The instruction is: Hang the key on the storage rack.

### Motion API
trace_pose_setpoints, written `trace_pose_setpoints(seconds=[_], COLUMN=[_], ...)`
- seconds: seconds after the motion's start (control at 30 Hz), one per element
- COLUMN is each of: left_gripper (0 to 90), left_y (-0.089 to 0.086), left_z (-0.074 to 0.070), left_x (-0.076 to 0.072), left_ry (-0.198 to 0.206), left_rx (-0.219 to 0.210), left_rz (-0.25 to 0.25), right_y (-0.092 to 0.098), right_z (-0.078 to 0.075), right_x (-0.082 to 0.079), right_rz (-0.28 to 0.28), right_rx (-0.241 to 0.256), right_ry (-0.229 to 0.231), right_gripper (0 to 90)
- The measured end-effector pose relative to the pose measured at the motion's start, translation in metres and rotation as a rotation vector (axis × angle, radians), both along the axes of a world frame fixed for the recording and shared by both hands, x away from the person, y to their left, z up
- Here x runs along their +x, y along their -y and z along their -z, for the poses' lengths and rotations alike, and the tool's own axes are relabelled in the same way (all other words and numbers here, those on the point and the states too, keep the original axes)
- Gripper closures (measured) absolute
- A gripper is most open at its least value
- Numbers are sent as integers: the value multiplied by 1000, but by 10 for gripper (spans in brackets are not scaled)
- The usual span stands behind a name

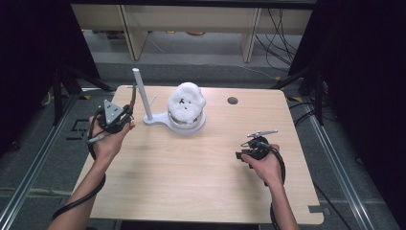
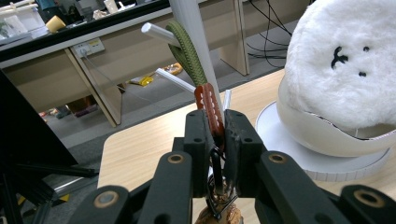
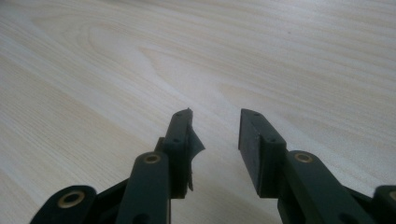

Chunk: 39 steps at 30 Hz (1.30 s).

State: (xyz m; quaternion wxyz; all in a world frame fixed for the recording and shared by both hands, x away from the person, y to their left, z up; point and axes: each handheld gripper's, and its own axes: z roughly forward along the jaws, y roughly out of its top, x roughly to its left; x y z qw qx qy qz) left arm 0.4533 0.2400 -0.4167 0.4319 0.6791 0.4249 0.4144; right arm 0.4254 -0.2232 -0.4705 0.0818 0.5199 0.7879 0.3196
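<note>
Table (image 1: 201, 172) of pale wood takes up most of the room in front of the person, whose forearms come in from the near edge. Toward the far side sits a white stand (image 1: 165, 119) with a round base, a tall upright post (image 1: 142, 93) and thin pegs jutting from it; on the round base rests a fluffy white plush (image 1: 186, 104) with a small black stitched face turned upward. The left gripper (image 1: 128, 115) is held up at the table's left edge, just beside the post, and its jaws are pressed together on a keychain strap (image 2: 209, 109). That strap runs lengthwise up out of the jaws: a brown leather tab with white stitching sits in the pinch, and an olive-green braided cord (image 2: 185, 49) rises from it, leaning up and slightly left toward the post and crossing in front of one peg. Below the jaws a dark metal clip (image 2: 217, 186) hangs from the tab's lower end. The right gripper (image 1: 245, 154) hovers low over the bare wood on the right half, well apart from the stand, its jaws parted with a clear gap and nothing between them.
</note>
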Motion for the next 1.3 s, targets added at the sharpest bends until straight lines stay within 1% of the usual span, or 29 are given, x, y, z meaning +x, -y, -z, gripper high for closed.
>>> trace_pose_setpoints(seconds=[0.03, 0.07, 0.1, 0.13, 0.17, 0.23, 0.3, 0.4, 0.43, 0.5, 0.53, 0.57, 0.6, 0.63, 0.67, 0.7, 0.73, 0.8, 0.93, 1.0, 1.03, 1.07, 1.1, 1.2, 1.23, 1.3], left_gripper=[792, 792, 792, 791, 790, 788, 773, 704, 672, 603, 559, 523, 490, 452, 422, 389, 372, 349, 332, 333, 331, 325, 319, 316, 320, 330], left_y=[0, 0, 1, 1, 1, 1, 2, 1, 0, -2, -4, -6, -8, -11, -13, -16, -19, -26, -38, -42, -43, -43, -42, -39, -39, -38], left_z=[1, 2, 4, 5, 6, 9, 11, 12, 13, 15, 16, 19, 22, 25, 29, 34, 39, 50, 74, 85, 90, 94, 97, 104, 106, 107], left_x=[1, 1, 2, 3, 3, 5, 6, 6, 6, 4, 3, 1, -1, -4, -7, -10, -14, -22, -40, -49, -53, -57, -59, -66, -66, -67], left_ry=[-3, -8, -9, -13, -16, -24, -27, -27, -29, -32, -42, -47, -57, -65, -74, -83, -95, -116, -150, -149, -150, -162, -163, -159, -151, -138], left_rx=[-5, -9, -15, -23, -29, -35, -53, -74, -83, -107, -115, -126, -131, -132, -139, -150, -161, -192, -235, -265, -278, -286, -299, -363, -369, -365], left_rz=[1, 3, 3, 6, 6, 12, 17, 24, 31, 38, 42, 48, 51, 55, 57, 57, 58, 55, 45, 37, 30, 27, 35, 45, 49, 45], right_y=[-1, -1, 0, 0, 0, 0, 0, 0, 0, 1, 1, 2, 3, 2, 3, 3, 5, 5, 5, 5, 5, 5, 4, 3, 3, 3], right_z=[2, 2, 2, 1, 0, 0, 0, 0, 0, 0, 0, 0, 0, 0, -1, 0, 2, 2, 4, 4, 5, 5, 6, 7, 8, 8], right_x=[0, 0, 1, 1, 0, 0, 0, 0, 0, 0, 0, 0, 0, 0, 0, 0, 1, 1, 1, 1, 1, 1, 1, 1, 1, 1], right_rz=[7, 7, 10, 5, -3, -5, -5, -4, 3, 1, 3, -4, -14, 2, -11, 0, -16, -11, 1, -6, -10, -18, -15, -11, -12, -11], right_rx=[13, 12, -3, -13, -5, -4, -5, -4, -10, -4, -3, -1, 7, -6, 5, 1, -5, -3, -7, -2, -4, 2, -2, 1, 3, 13], right_ry=[14, 17, 24, 11, -11, -12, -12, -12, -8, -10, -9, -18, -25, -15, -27, -17, 6, -9, -1, -7, 8, 4, 12, 18, 20, 27], right_gripper=[657, 657, 657, 657, 656, 656, 656, 656, 655, 654, 653, 651, 649, 647, 645, 643, 643, 641, 634, 629, 626, 621, 616, 601, 595, 578])
